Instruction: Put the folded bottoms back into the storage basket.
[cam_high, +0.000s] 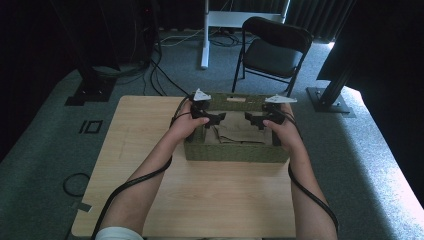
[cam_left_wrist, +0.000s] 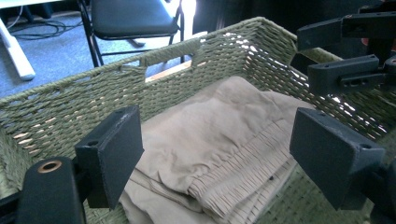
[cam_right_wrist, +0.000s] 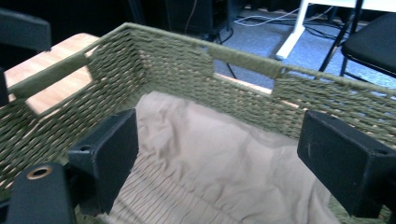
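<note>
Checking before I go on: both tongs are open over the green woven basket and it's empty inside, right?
Not quite. Both tongs, left and right, are open over the green woven basket, but it isn't empty: a folded tan garment lies inside, plain in the left gripper view.

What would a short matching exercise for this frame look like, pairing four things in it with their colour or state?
Column one:
1. basket
2. folded cloth
3. folding chair
4. left gripper

Column two:
A. black, standing on the carpet beyond the table
B. tan, lying inside the basket
C. green and woven, sitting on the wooden table
D. open, fingers apart above the cloth

Pairs: 1-C, 2-B, 3-A, 4-D
</note>
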